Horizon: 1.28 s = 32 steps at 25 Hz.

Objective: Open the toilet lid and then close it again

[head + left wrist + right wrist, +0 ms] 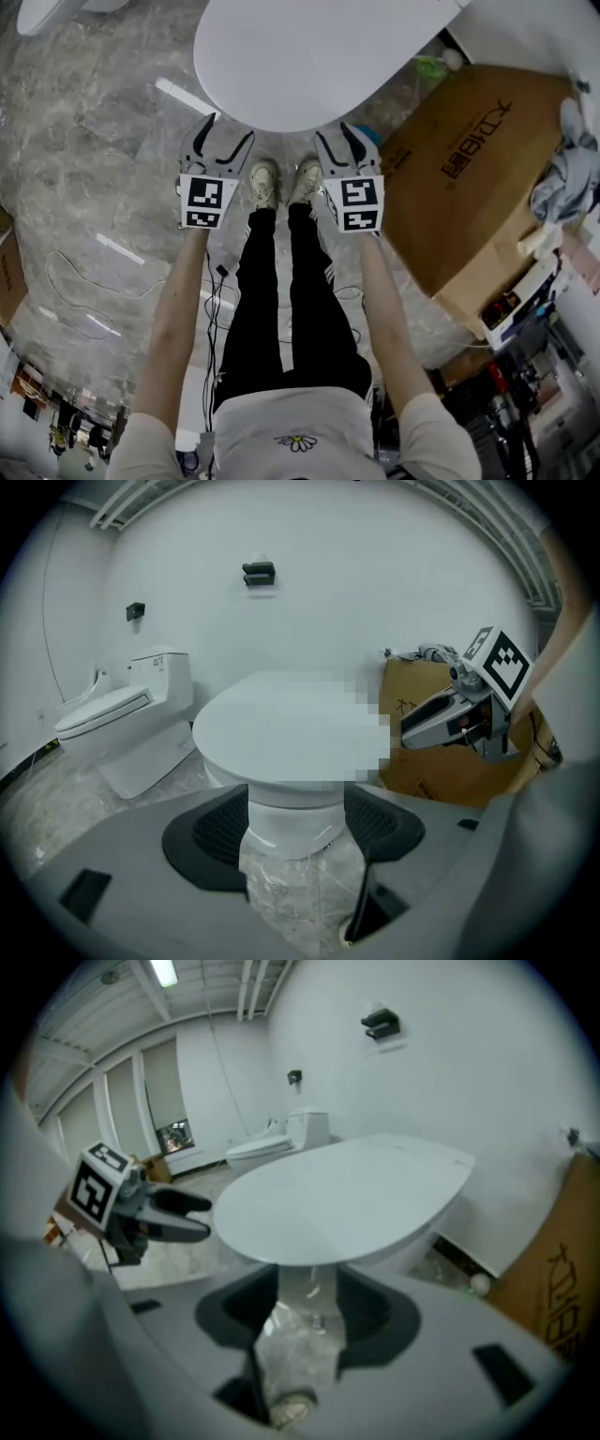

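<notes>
A white toilet stands in front of me with its lid lying flat and closed. In the head view my left gripper and right gripper are side by side just short of the lid's front edge. Neither touches it. In the left gripper view the lid lies ahead, and the open left gripper frames only the bowl's base. In the right gripper view the lid fills the middle. The right gripper is open too, with nothing between its jaws.
A big cardboard box stands close to the toilet's right side, with clutter beyond it. A second toilet stands against the wall to the left. My shoes are on the marble floor below the lid's front, and cables trail at left.
</notes>
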Available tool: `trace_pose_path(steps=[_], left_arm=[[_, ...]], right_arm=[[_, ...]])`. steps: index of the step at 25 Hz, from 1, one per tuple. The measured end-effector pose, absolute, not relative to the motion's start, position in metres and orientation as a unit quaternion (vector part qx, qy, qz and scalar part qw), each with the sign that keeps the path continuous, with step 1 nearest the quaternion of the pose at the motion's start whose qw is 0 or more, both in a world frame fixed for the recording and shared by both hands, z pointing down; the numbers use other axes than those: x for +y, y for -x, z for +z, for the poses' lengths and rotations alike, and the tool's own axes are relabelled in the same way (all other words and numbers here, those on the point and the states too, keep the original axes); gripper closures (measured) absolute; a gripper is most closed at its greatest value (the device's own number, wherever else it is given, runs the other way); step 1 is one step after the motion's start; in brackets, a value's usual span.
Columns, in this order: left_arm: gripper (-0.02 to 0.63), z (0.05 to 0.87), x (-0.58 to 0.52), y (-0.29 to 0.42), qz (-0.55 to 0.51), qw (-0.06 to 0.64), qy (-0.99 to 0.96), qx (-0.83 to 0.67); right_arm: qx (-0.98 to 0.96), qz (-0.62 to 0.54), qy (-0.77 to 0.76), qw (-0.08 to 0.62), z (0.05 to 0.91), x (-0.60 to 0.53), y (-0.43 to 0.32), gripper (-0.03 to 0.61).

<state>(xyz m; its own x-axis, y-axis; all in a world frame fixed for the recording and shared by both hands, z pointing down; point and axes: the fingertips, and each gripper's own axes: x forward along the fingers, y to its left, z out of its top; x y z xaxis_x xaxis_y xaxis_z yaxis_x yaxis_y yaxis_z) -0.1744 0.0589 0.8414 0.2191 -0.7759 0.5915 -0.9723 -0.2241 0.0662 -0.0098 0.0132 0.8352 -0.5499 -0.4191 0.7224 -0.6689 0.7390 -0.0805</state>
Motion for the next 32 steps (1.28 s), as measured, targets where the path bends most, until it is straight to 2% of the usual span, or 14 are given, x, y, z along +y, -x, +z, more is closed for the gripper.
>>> trace_pose_path(steps=[5,26,32], left_arm=[[0.293,0.843,0.051,0.169,0.221,0.212,-0.754,-0.581],[0.295,0.848,0.049,0.165,0.205,0.231,-0.764,-0.566],[0.295,0.830,0.049,0.166,0.184,0.214,-0.772,-0.570]], right_arm=[[-0.859,0.173,-0.303,0.373,0.851,0.012,0.007,0.382],[-0.863,0.170,-0.290,0.378,0.852,0.003,0.015,0.381],[-0.866,0.179,-0.288,0.367,0.842,0.005,0.012,0.382]])
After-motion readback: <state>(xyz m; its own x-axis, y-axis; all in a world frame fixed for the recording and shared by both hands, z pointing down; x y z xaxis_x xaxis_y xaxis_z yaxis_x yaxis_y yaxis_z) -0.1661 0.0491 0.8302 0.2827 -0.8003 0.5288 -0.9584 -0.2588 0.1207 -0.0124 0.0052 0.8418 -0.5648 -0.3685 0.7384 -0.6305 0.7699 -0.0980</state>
